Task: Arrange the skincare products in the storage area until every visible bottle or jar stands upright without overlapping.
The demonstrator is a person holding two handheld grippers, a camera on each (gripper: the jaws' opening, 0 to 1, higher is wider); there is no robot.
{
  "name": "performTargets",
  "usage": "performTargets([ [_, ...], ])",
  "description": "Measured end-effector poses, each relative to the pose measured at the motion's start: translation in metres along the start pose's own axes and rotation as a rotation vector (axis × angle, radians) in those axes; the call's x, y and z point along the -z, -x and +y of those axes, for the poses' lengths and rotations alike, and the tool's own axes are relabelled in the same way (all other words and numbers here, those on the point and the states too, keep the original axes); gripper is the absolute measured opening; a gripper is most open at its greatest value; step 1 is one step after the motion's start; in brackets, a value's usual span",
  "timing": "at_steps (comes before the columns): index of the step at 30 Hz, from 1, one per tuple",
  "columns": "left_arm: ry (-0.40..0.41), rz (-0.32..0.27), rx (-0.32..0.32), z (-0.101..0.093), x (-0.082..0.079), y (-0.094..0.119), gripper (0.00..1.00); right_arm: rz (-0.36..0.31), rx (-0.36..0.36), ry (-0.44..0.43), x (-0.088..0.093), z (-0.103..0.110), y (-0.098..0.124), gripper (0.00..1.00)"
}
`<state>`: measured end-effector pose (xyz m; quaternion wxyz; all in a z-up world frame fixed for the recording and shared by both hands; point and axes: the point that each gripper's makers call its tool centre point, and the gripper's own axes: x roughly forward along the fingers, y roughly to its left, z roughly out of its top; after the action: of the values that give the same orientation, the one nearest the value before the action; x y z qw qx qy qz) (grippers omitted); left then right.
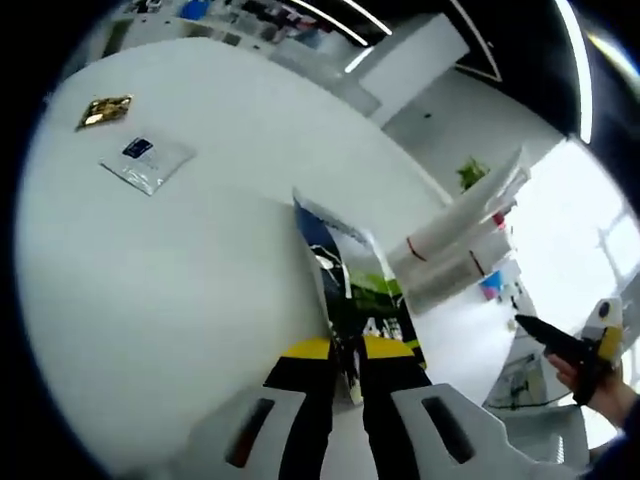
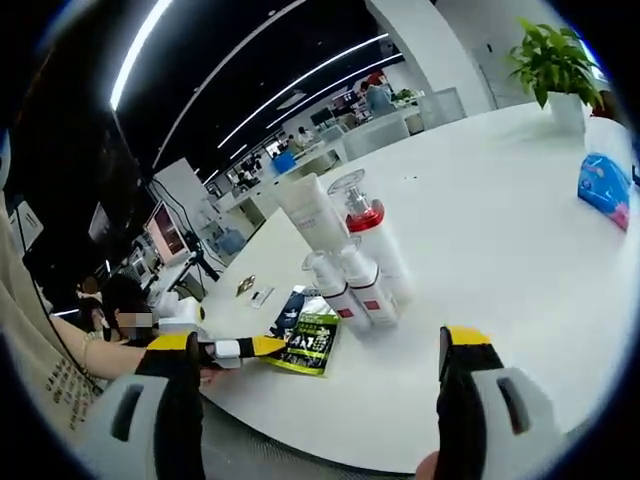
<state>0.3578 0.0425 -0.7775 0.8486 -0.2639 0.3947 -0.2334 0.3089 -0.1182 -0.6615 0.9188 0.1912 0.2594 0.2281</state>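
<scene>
My left tool (image 1: 345, 375) is clamped on a flat sachet (image 1: 345, 290), green and blue with dark print, which sticks up between its yellow-tipped jaws over the white table (image 1: 150, 280). In the right gripper view the same sachet (image 2: 310, 342) lies low by the table's near edge with the left tool (image 2: 262, 346) pinching its side. My right tool (image 2: 320, 385) has its jaws wide apart with nothing between them, above the table (image 2: 500, 230).

The bottles stand together just beyond the sachet: a tall white tube (image 2: 312, 212), a pump bottle (image 2: 372, 240) with a red collar and clear cap, and two small white bottles (image 2: 352, 285) side by side in front, touching or nearly so. In the left gripper view the bottles (image 1: 465, 240) are right of the sachet, and my right tool (image 1: 560, 345) comes in at the right, held in my hand (image 1: 600, 385).

Farther off on the table lie a clear packet (image 1: 146, 162) and a gold packet (image 1: 104, 110), apart from each other. A blue pouch (image 2: 603, 186) and a potted plant (image 2: 555, 65) sit toward the far side.
</scene>
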Motion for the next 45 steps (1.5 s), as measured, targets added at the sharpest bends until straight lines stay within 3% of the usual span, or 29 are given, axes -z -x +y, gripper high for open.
performTargets([
  [7,-0.041,0.004,-0.011,-0.005,-0.001,0.004,0.16,-0.004,-0.003,0.002,0.000,0.001,0.001,0.99],
  [10,-0.095,0.011,-0.028,-0.005,-0.001,0.005,0.18,-0.007,-0.004,0.005,-0.001,0.002,0.001,1.00],
  [25,-0.131,0.016,-0.052,-0.005,-0.004,0.022,0.31,-0.013,-0.018,0.037,-0.002,0.006,0.003,1.00],
  [34,-0.186,-0.010,-0.039,-0.009,-0.015,0.045,0.41,-0.009,-0.025,0.066,-0.002,0.010,0.003,1.00],
  [40,-0.168,-0.028,-0.020,-0.011,-0.024,0.064,0.51,-0.011,-0.041,0.070,-0.002,0.015,0.004,1.00],
  [45,-0.232,-0.061,-0.018,-0.009,-0.034,0.085,0.59,-0.005,-0.052,0.081,0.000,0.019,0.002,1.00],
])
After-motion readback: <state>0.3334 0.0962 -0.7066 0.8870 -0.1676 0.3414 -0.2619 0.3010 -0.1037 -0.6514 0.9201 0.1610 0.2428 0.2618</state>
